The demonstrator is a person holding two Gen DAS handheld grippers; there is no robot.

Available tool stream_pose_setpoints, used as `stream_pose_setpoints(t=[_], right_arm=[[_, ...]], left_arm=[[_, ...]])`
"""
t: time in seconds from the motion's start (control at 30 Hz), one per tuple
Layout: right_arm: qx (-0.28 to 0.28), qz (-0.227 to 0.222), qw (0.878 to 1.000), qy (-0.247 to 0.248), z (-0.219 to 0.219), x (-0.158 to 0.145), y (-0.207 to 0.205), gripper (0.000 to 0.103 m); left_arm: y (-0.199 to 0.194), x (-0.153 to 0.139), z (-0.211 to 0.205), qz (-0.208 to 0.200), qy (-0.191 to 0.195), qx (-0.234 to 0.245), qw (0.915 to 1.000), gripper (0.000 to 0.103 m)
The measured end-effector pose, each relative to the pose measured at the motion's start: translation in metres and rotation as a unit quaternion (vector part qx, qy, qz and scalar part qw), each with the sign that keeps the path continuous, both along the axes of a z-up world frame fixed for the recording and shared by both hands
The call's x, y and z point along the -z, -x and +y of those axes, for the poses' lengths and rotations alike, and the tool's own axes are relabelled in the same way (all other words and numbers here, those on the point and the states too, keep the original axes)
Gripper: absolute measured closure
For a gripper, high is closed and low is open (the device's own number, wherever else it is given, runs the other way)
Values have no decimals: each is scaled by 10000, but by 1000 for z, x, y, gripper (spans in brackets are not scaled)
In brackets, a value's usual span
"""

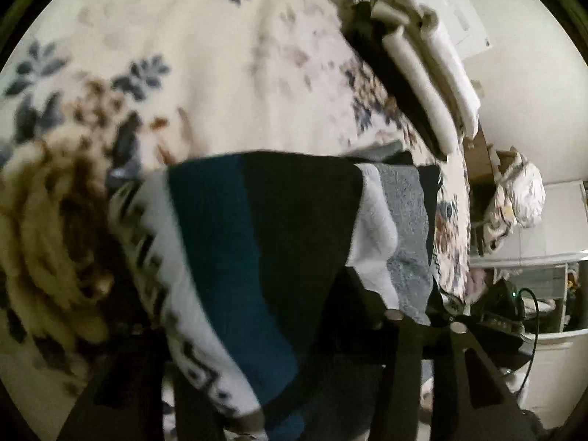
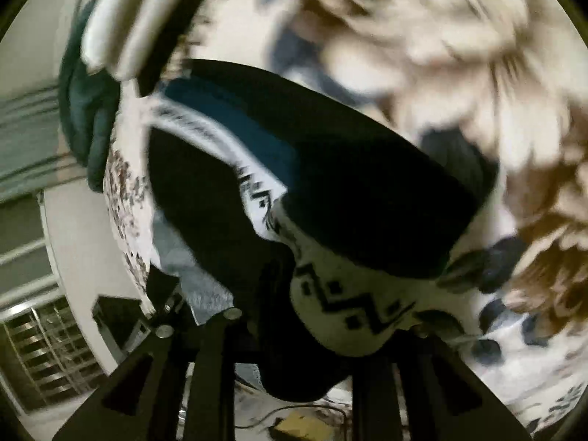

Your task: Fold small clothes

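Note:
A small garment [image 1: 257, 257] with black, teal, white and grey stripes and a black zigzag band hangs across the left wrist view, draped over my left gripper [image 1: 294, 330], which looks shut on it. In the right wrist view the same garment [image 2: 330, 191] lies over my right gripper [image 2: 308, 330], which looks shut on its zigzag edge [image 2: 349, 305]. The fingertips of both grippers are hidden by cloth. The garment is lifted above a floral bedspread [image 1: 202, 73]. Both views are blurred.
A stack of folded white and black clothes [image 1: 419, 73] lies at the bedspread's right edge; it also shows in the right wrist view [image 2: 121, 25]. A crumpled floral cloth [image 1: 514, 198] sits beyond the bed. A white wall, cables and floor items lie to the right.

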State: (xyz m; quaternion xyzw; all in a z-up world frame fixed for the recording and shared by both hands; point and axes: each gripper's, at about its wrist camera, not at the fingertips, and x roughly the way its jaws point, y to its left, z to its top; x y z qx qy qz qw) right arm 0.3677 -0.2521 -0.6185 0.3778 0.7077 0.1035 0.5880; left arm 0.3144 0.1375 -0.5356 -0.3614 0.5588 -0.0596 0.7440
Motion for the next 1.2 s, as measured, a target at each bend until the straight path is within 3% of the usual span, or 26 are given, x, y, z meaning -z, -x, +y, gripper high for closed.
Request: stream_pose_setpoints(t=[0.13, 0.2, 0.27, 0.4, 0.53, 0.63, 0.73, 0.8, 0.97, 1.2], right_arm=[[-116, -20, 9999, 67, -19, -4, 5, 49], [-263, -89, 9993, 262, -25, -17, 5, 33], [-369, -97, 9986, 360, -33, -33, 11, 29], [-626, -74, 9968, 483, -49, -72, 20, 23], [-796, -131, 9939, 752, -69, -110, 29, 22], [-1032, -298, 9873, 1170, -75, -134, 21, 11], [-1470, -624, 9728, 1678, -68, -149, -2, 9], [-1810, -835, 9619, 1869, -58, -149, -22, 4], [-2467, -1173, 9438, 1859, -29, -124, -71, 4], [-2951, -1271, 9374, 1346, 18, -60, -134, 4]], left_arm=[[6, -26, -1, -9, -714, -129, 9974, 46], [3, -42, -4, 13, -1176, -118, 9930, 41], [10, -65, -12, -44, -1725, -58, 9850, 40], [25, -93, -34, -85, -2191, 126, 9756, 12], [30, -95, -62, 17, -2133, 158, 9768, 2], [26, -71, -86, 137, -2007, 116, 9795, 2], [23, -38, -107, 423, -2232, 225, 9736, 2], [20, -23, -110, 481, -2208, 184, 9740, 1], [12, -9, -108, 381, -2140, 92, 9761, 0], [16, 1, -102, 23, -1912, -488, 9803, 0]])
